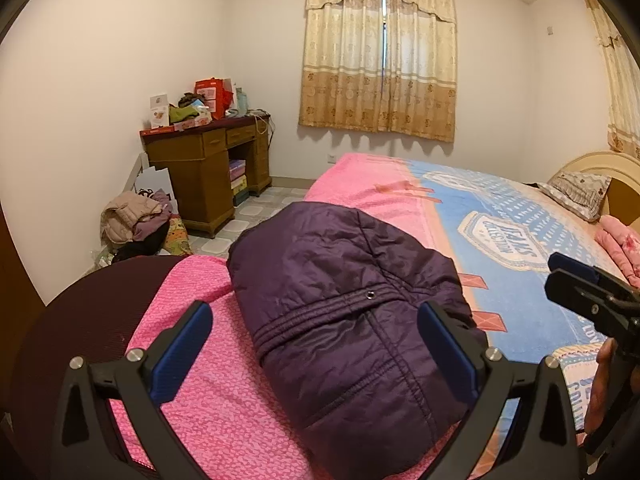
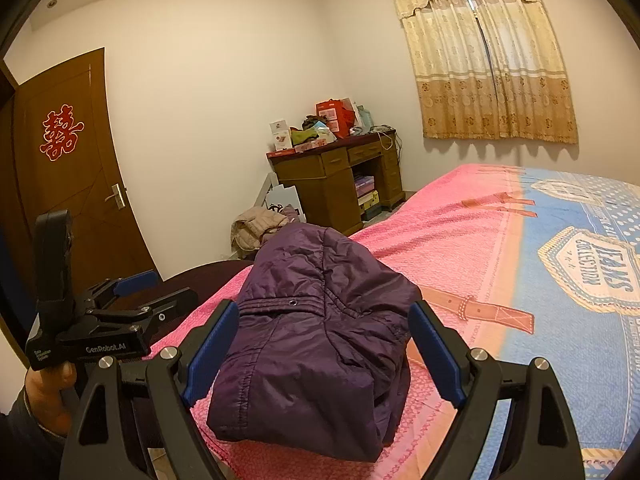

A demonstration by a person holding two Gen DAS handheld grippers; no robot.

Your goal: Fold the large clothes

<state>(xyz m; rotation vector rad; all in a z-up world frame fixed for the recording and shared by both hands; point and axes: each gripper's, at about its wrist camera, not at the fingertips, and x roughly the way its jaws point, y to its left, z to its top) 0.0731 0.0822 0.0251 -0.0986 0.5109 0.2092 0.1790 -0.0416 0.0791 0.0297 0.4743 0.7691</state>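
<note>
A dark purple padded jacket [image 1: 348,312] lies folded into a compact bundle on the pink end of the bed [image 1: 224,392]. It also shows in the right wrist view [image 2: 316,344]. My left gripper [image 1: 316,344] is open and empty, its blue-padded fingers wide apart above the jacket's near part. My right gripper [image 2: 324,344] is open and empty too, its fingers either side of the bundle's near end, not touching it. Each gripper shows in the other's view: the right one [image 1: 592,296] at the far right, the left one [image 2: 120,312] at the left.
The bed has a pink and blue printed cover [image 1: 500,240] with a pillow [image 1: 576,194] by the headboard. A wooden desk [image 1: 208,168] with clutter stands in the corner. A pile of clothes [image 1: 132,220] lies on the floor. A brown door [image 2: 76,176] is at the left.
</note>
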